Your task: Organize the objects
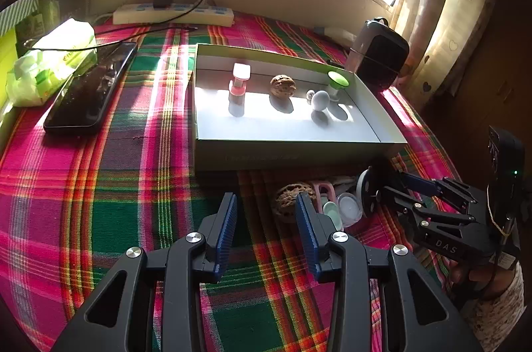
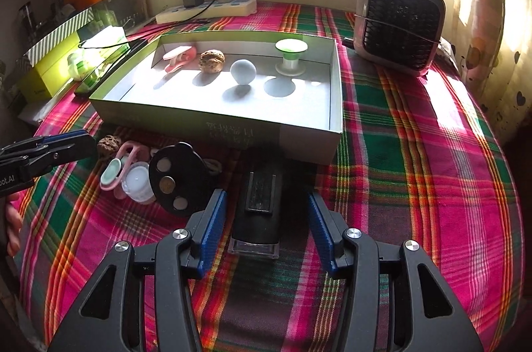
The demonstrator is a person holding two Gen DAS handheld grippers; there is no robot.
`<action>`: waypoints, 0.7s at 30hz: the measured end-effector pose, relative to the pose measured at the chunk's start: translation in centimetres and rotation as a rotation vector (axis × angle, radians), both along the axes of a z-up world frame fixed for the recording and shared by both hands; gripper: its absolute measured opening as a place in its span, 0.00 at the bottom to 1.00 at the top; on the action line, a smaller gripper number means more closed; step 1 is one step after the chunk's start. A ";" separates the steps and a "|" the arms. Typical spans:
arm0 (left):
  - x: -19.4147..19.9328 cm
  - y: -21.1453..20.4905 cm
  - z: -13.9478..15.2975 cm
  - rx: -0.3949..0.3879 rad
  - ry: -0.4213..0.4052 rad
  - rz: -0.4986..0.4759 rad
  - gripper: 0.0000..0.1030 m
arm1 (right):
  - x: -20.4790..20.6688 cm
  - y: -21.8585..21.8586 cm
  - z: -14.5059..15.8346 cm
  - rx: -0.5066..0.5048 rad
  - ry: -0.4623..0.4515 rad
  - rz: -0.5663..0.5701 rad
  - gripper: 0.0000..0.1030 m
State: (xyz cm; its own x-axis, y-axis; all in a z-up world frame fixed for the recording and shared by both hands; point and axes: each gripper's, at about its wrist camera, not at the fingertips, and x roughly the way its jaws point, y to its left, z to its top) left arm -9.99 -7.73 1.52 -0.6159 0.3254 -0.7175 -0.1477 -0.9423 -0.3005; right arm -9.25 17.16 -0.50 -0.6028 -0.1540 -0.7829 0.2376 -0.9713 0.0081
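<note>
A shallow box on the plaid cloth holds a pink clip, a walnut, a grey ball and a green-topped spool. In front of the box lie a second walnut, a pink-and-mint clip, a white cap and a black disc. My left gripper is open, just left of the loose walnut. My right gripper is open around a black rectangular object without touching it.
A phone, tissue pack and power strip sit at the left and back. A small fan stands right of the box. The curtain hangs at the far right.
</note>
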 end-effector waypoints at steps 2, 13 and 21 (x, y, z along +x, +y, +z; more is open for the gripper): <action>-0.1 0.1 0.0 0.002 0.000 -0.008 0.34 | 0.0 0.0 0.0 0.005 0.001 -0.003 0.49; -0.4 0.5 0.1 0.021 0.000 -0.044 0.37 | 0.0 0.4 0.1 0.014 0.005 -0.024 0.40; -1.0 1.1 -0.1 0.009 -0.008 -0.063 0.38 | 0.1 0.8 0.1 0.010 0.008 -0.031 0.28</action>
State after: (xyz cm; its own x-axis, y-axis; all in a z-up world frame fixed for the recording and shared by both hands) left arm -10.96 -6.64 1.43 -0.5883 0.3700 -0.7190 -0.2048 -0.9284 -0.3102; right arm -9.14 18.01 -0.36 -0.6131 -0.1272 -0.7797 0.2070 -0.9783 -0.0032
